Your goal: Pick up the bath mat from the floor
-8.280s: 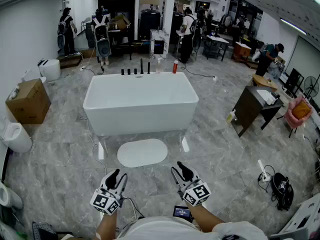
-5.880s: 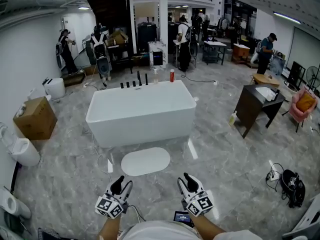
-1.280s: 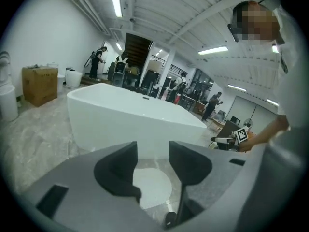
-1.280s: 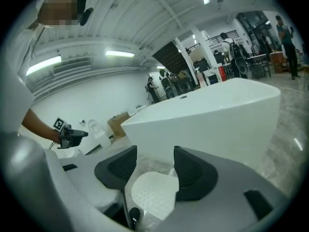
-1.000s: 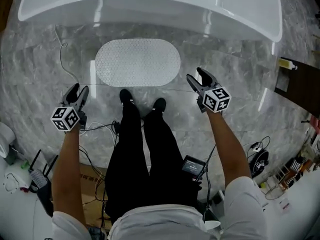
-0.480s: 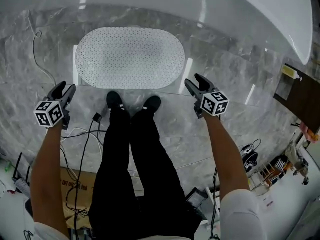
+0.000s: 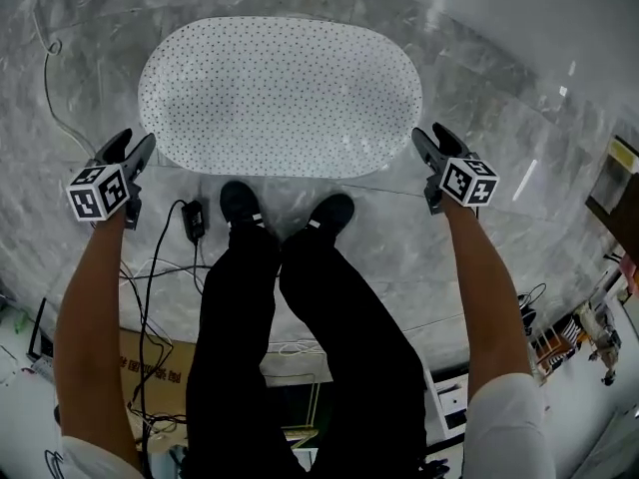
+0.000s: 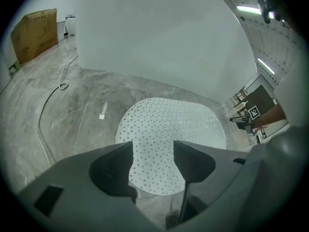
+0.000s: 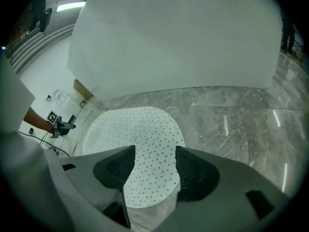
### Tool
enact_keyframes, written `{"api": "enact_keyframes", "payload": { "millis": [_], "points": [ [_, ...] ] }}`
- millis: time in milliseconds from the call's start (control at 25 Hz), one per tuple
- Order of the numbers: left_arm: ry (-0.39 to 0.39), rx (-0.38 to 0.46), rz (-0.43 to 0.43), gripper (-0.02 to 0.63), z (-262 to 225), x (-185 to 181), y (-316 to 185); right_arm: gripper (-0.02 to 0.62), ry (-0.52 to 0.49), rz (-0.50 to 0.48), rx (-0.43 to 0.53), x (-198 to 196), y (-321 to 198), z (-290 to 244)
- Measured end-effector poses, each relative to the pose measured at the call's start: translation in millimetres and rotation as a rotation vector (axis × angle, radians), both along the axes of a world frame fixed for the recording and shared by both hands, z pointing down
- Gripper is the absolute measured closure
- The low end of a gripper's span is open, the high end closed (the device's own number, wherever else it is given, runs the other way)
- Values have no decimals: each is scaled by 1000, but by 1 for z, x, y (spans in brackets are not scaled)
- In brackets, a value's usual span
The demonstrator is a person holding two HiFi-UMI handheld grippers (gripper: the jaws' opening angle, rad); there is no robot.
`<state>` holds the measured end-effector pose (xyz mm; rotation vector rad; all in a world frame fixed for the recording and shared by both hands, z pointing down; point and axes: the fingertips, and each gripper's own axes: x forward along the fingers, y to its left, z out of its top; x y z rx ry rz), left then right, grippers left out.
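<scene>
Bath mat [image 7: 280,98]: white, dotted, oval, lying flat on the marble floor [image 7: 80,88]. It sits at 12 o'clock from the person's shoes [image 7: 240,203], with the bathtub [image 7: 559,28] wall beyond it.

Left tool [image 7: 133,143]: just beside the mat's 8 o'clock edge. Jaws apart, just been opening, gripping nothing. The mat's end shows through the gap.

Right tool [image 7: 431,134]: just beside the mat's 4 o'clock edge. Jaws apart, also empty.

Neither tool clamps the mat.
</scene>
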<state>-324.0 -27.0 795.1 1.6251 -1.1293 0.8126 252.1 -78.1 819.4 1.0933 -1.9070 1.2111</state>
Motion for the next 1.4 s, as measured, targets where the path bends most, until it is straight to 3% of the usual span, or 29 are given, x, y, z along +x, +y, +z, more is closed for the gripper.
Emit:
{"api": "enact_keyframes", "payload": {
  "millis": [200, 440, 680, 960, 1200, 1280, 1320, 1400],
  "points": [
    [-76, -35, 30, 339, 52, -28, -10, 336, 46, -96, 14, 0, -6, 43],
    [-118, -40, -16, 336, 87, -41, -23, 331, 92, -32, 11, 18, -13, 72],
    [-134, -56, -16, 325, 109, -38, -30, 330, 140, -102, -27, 22, 1, 89],
    [-193, -109, -5, 327, 122, -40, -40, 339, 284, -135, -33, 19, 1, 102],
    [-233, -99, -19, 362, 122, -37, -38, 371, 279, 9, -90, 13, -3, 101],
    [-234, -116, -12, 399, 122, -36, -34, 413, 280, 53, -111, 18, -3, 101],
    [-235, -123, -2, 447, 121, -36, -34, 428, 285, 54, -114, 19, -3, 101],
    [-225, -114, -8, 468, 119, -32, -36, 463, 291, 34, -114, 21, -4, 101]
  ]
}}
